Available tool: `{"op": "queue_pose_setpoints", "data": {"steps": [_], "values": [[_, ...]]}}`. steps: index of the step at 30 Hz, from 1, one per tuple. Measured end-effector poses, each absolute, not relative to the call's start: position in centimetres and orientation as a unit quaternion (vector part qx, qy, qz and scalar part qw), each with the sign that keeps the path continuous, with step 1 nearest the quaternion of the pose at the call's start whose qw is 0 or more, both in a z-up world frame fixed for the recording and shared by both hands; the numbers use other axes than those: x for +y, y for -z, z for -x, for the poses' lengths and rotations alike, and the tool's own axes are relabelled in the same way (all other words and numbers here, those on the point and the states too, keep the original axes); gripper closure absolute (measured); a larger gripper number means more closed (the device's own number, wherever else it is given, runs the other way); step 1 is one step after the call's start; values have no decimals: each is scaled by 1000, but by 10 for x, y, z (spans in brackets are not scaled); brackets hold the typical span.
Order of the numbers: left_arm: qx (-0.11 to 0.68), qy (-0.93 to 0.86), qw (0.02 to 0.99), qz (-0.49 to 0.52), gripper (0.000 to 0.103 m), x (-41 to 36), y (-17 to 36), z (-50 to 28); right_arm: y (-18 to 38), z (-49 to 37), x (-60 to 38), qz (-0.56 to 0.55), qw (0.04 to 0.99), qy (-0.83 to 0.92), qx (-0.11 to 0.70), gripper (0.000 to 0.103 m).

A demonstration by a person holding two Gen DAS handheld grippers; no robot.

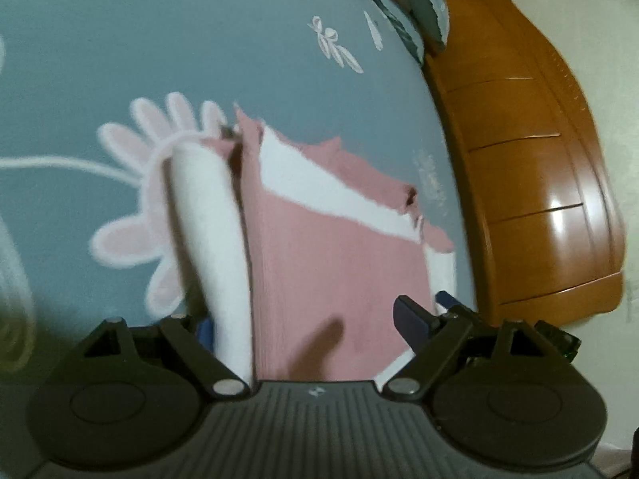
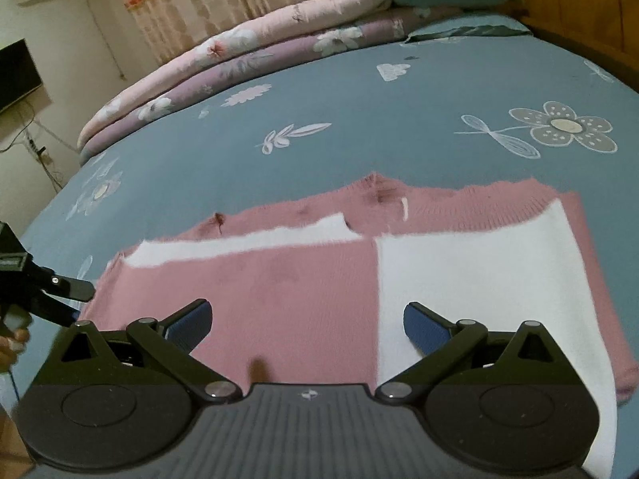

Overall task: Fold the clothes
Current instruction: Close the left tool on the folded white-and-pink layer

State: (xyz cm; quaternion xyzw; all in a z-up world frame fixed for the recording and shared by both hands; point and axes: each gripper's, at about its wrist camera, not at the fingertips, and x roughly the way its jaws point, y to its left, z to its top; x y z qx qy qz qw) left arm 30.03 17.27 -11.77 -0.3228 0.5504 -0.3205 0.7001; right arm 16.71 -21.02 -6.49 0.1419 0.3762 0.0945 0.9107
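On the blue flowered bedsheet (image 2: 359,92) lies a pink-and-white sweater (image 2: 303,291), spread flat with its neckline away from the tongs and a white sleeve laid across the chest. Both tongs hover over its near hem with jaws spread wide, gripping nothing: the right gripper (image 2: 306,321) over the seam between pink and white, the left gripper (image 1: 307,323) at the side where a white sleeve (image 1: 207,219) stands up in a ridge. To my eye the fold goes best if each gripper pinches the knit at matching points and lifts evenly, keeping edges square. No readable writing shows; the small mark on each gripper body is too faint to read.
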Motion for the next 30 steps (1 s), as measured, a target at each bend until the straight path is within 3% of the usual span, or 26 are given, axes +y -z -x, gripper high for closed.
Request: {"op": "queue_pose_setpoints", "data": {"steps": [8, 16, 26, 30], "values": [[563, 334, 674, 341, 18, 178, 123, -293, 26, -188, -199, -128, 907, -83, 394, 0], [576, 365, 659, 317, 18, 159, 125, -316, 28, -187, -199, -148, 883, -46, 444, 0], [576, 357, 663, 319, 20, 160, 126, -312, 21, -186, -199, -161, 883, -27, 440, 0], [587, 329, 673, 305, 28, 160, 122, -311, 32, -181, -203, -168, 878, -20, 448, 0]]}}
